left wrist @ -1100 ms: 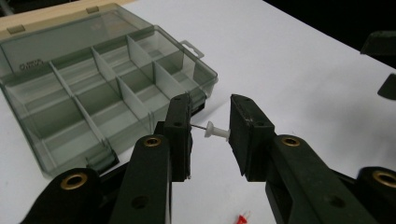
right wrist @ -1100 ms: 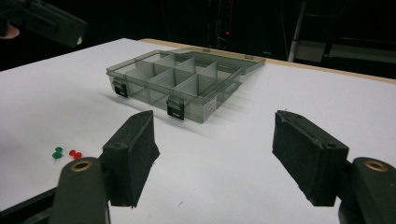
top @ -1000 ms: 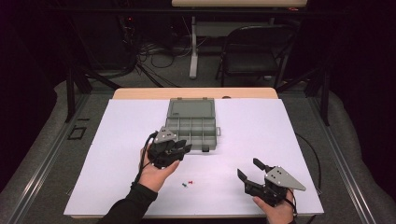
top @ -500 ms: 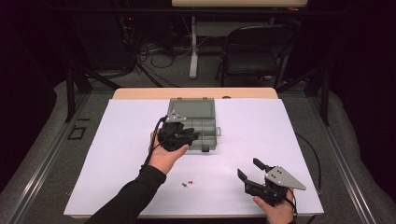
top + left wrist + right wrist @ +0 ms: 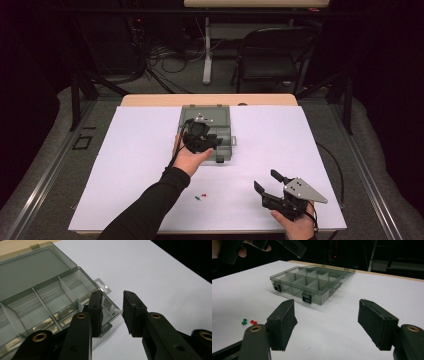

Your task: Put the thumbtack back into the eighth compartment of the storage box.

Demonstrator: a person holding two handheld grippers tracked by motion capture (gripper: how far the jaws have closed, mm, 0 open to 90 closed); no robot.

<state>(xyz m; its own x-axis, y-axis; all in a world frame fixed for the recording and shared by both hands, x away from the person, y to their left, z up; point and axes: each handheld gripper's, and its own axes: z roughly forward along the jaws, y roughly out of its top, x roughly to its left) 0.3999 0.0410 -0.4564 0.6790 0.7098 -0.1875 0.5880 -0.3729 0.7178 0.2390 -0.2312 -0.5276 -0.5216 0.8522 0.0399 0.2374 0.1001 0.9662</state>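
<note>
A grey see-through compartment box lies open at the table's middle, its lid folded back. My left gripper hovers over the box's near right corner. In the left gripper view its jaws are shut on a white pushpin, pinched lengthwise from needle tip to head, above the corner compartment of the box. My right gripper rests near the front right of the table, open with nothing between its jaws. A green pushpin and a red pushpin lie loose on the white sheet.
The box has several divided compartments and two front latches. Loose pins, a green pushpin and a red pushpin, lie to the left of my right gripper. A folding chair and cables stand beyond the table's far edge.
My left gripper has moved away from the person, from the sheet in front of the box to above the box's near right part. The right gripper has stayed put.
</note>
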